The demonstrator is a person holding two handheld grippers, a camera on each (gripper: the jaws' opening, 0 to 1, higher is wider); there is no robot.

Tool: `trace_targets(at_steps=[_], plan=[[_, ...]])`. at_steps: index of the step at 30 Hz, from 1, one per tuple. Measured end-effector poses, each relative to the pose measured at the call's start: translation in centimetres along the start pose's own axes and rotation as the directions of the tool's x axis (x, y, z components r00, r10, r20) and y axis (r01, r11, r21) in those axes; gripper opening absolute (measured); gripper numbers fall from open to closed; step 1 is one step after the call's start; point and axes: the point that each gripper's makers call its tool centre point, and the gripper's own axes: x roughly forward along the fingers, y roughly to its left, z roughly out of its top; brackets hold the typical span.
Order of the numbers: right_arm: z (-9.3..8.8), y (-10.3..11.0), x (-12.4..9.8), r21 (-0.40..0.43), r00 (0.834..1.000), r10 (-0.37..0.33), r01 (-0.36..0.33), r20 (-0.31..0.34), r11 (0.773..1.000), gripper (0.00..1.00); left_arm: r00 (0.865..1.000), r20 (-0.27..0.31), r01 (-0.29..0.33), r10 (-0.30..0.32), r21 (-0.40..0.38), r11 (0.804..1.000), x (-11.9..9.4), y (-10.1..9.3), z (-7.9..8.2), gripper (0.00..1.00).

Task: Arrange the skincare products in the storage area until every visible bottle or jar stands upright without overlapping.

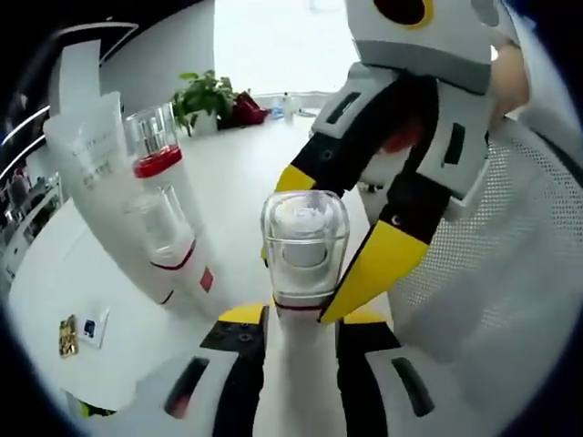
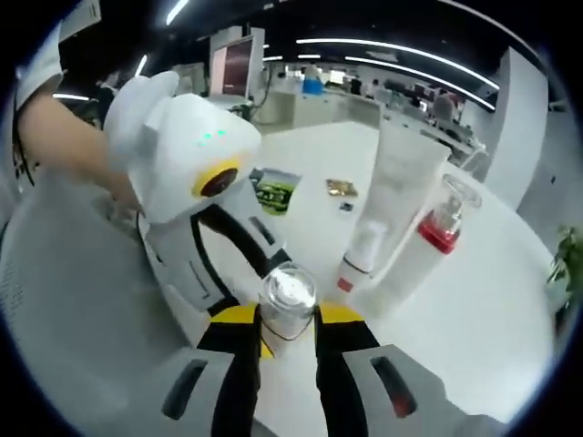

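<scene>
A white bottle with a clear cap (image 1: 303,244) stands between my left gripper's (image 1: 302,317) yellow-tipped jaws, which are shut on its body. My right gripper (image 1: 337,223) reaches in from the upper right, its jaws closed on either side of the cap. In the right gripper view the same cap (image 2: 288,300) sits between my right gripper's (image 2: 289,320) jaws. On the table stand a white tube (image 1: 91,173) (image 2: 401,182), a tall red-collared bottle (image 1: 159,164) (image 2: 442,228) and a smaller clear-capped bottle (image 1: 168,228) (image 2: 360,255).
The white table (image 1: 237,173) carries a potted plant (image 1: 205,100) at its far edge and small packets (image 1: 80,330) (image 2: 273,193) (image 2: 342,188). A grey mesh surface (image 1: 492,273) (image 2: 73,300) lies close beside the grippers. A person's hand (image 2: 64,146) holds the left gripper.
</scene>
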Motion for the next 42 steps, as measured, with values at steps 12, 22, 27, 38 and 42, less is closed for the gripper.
trace_targets(at_steps=[12, 22, 27, 38, 42], plan=[[0.1, -2.2, 0.4, 0.006, 1.0, -0.027, 0.027, 0.003, 1.0, 0.22, 0.995, 0.037, -0.085, 0.093, -0.167, 0.982, -3.1, 1.5, -1.4, 0.4], [0.0, -5.4, 0.9, 0.002, 0.998, -0.057, 0.057, 0.007, 0.998, 0.22, 0.983, 0.014, -0.173, 0.181, -0.226, 0.959, -5.4, 2.9, -2.9, 0.46], [0.3, -6.8, 1.4, 0.002, 0.998, -0.069, 0.069, 0.012, 0.998, 0.22, 0.966, 0.032, -0.235, 0.256, -0.302, 0.924, -7.8, 3.8, -3.4, 0.49], [0.6, -8.2, 2.2, 0.004, 0.996, -0.082, 0.082, 0.015, 0.997, 0.22, 0.938, 0.025, -0.306, 0.346, -0.408, 0.86, -11.3, 2.9, -3.1, 0.61], [0.5, -8.2, 2.3, 0.008, 0.996, -0.09, 0.09, 0.009, 0.996, 0.22, 0.928, 0.046, -0.313, 0.369, -0.44, 0.842, -12.2, 2.2, -2.2, 0.62]])
